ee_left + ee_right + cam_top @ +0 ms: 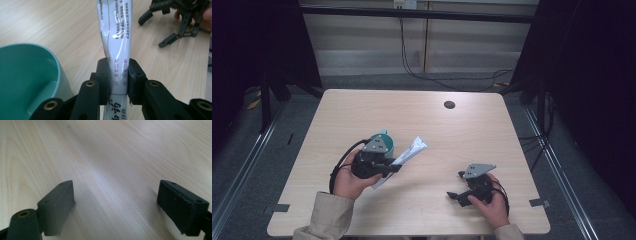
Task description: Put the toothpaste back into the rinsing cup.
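On table (437, 125), left gripper (117, 75) clamping toothpaste tube (116, 32), beside teal cup (27, 75)

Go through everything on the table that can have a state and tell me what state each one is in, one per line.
White plastic toothpaste tube: clamped in the left gripper's jaws, lifted at a slant.
Teal plastic cup: upright, nothing visible inside, beside the tube.
Left gripper: shut on the tube.
Right gripper: open, nothing between its jaws, low over the wooden table.
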Tool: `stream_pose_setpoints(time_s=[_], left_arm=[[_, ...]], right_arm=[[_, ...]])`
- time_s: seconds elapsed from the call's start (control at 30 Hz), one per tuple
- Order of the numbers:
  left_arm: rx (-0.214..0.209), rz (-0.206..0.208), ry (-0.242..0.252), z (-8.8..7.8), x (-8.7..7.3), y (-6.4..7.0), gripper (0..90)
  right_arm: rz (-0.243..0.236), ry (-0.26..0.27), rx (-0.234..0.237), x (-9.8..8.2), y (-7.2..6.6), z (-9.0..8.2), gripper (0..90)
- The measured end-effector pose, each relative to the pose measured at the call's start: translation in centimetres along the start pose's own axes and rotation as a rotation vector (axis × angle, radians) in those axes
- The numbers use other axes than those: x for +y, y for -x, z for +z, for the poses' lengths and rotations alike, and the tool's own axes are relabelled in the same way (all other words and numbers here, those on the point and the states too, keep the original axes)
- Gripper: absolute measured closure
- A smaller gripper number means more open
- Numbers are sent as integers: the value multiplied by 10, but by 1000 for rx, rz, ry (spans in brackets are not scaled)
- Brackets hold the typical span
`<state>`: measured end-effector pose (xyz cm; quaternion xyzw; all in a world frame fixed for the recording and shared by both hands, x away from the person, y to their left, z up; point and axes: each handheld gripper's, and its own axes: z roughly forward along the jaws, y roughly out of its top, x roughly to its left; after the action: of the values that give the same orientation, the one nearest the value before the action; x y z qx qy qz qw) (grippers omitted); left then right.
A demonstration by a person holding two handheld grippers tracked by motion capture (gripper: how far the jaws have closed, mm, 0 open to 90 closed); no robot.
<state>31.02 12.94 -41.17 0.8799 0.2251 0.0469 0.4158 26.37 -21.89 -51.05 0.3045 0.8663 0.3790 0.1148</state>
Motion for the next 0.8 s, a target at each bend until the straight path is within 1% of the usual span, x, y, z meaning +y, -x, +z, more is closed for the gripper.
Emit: stream_pose_setpoints(time_s=[0.03, 0.1, 0.2, 0.27, 0.37, 0.47, 0.57, 0.6, 0.7, 0.8], left_arm=[[0, 0, 0, 0, 0, 0, 747], [8, -10, 19, -3, 1, -1, 747], [20, -6, 37, -6, 3, -2, 748], [20, -18, 62, -9, 5, -3, 748], [26, -17, 72, -10, 6, -4, 749], [36, -34, 104, -13, 7, -5, 749], [40, -39, 112, -15, 8, -6, 749], [47, -44, 127, -17, 9, -7, 750], [57, -49, 142, -19, 10, -7, 751], [70, -58, 172, -22, 11, -8, 752]], right_arm=[[0, 0, 0, 0, 0, 0, 138], [1, 0, 0, 0, 0, 0, 138], [-1, 0, 0, 0, 0, 0, 138], [-1, 0, 0, 0, 0, 0, 137], [-1, -1, 0, 0, 0, 0, 138], [-1, 0, 0, 0, 0, 0, 138], [0, 0, -1, 0, 0, 0, 137], [0, 0, -1, 0, 0, 0, 137], [0, 0, 0, 0, 0, 0, 137], [0, 0, -1, 0, 0, 0, 137]])
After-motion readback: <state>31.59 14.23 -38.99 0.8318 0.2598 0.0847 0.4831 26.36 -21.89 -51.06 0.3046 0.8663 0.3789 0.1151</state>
